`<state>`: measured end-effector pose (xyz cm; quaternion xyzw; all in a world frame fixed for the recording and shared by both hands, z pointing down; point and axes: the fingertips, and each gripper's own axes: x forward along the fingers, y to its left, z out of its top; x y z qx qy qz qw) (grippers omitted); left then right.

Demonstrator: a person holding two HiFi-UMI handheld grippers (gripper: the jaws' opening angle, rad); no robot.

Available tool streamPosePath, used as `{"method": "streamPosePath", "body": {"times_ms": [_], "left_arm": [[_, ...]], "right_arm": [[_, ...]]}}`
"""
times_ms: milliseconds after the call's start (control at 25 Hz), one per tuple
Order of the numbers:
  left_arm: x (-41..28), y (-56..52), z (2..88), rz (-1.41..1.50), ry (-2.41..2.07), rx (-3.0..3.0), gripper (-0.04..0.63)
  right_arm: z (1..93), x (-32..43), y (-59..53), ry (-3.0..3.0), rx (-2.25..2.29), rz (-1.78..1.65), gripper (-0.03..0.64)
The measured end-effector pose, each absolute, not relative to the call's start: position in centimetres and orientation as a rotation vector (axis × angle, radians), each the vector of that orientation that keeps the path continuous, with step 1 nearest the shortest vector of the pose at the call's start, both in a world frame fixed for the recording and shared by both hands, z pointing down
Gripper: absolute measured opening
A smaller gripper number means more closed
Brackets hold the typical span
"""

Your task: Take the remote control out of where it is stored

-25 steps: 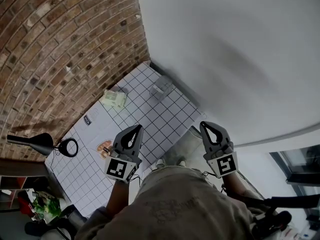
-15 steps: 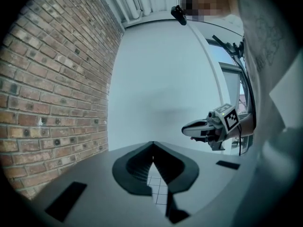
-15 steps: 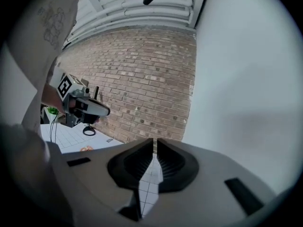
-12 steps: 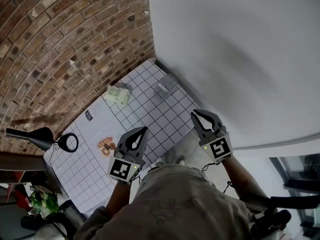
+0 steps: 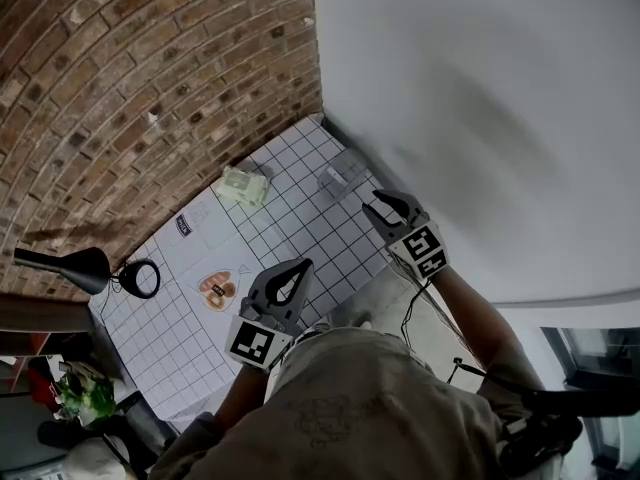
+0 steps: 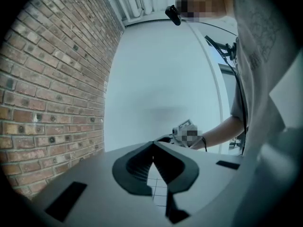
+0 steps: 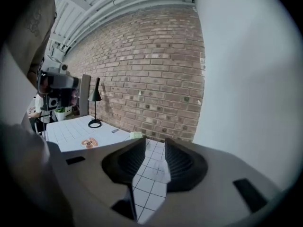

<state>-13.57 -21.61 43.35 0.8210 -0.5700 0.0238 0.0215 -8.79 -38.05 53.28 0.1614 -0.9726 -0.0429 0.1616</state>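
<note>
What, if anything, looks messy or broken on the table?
Nothing stands out. The lamp stands upright on the checked table, and the green packet and clear container rest on it with nothing spilled.

Corner of a room: a red-brown brick wall (image 5: 150, 88) meets a plain white wall (image 5: 480, 98). Pushed right into that corner is a table (image 5: 300, 233), its white top ruled with a dark grid. A black desk lamp (image 5: 80, 266) stands at the table's far left end, near the bricks. There's a green plant (image 5: 85, 398) beyond that end. The ceiling (image 7: 128, 1) is pale, with long ribs running along it. Light's soft and even.
</note>
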Motion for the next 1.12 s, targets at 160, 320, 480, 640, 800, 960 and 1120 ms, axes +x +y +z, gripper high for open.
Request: {"method": "streamPosePath", "body": {"times_ms": [160,320,480,640,800,960,1120], "left_arm": [[-13.7,-22.0,43.2,0.069,-1.769,2.542,0.005],[-13.8,-22.1,43.2,0.068,-1.775,2.535,0.005],[-14.0,-22.4,43.4,0.054,-1.776,2.520,0.005],[-14.1,-22.6,44.0,0.067,-1.765,2.506,0.005],[-14.3,-22.9,44.3,0.074,-1.760,2.498,0.005],[-14.4,-23.1,44.6,0.089,-1.753,2.497,0.005],[-14.9,-23.3,44.9,0.071,-1.766,2.468,0.005]], "right_arm": [[57.3,-11.2,-39.7,-2.669,0.402,-0.151,0.153],[61.2,-13.4,-40.9,-2.574,0.345,-0.167,0.189],[64.5,-15.5,-42.0,-2.511,0.321,-0.163,0.195],[67.1,-17.0,-43.2,-2.446,0.321,-0.157,0.199],[69.8,-17.8,-44.9,-2.371,0.345,-0.066,0.218],[72.0,-18.4,-47.0,-2.300,0.404,-0.049,0.224],[73.3,-19.4,-48.5,-2.278,0.450,-0.042,0.224]]}}
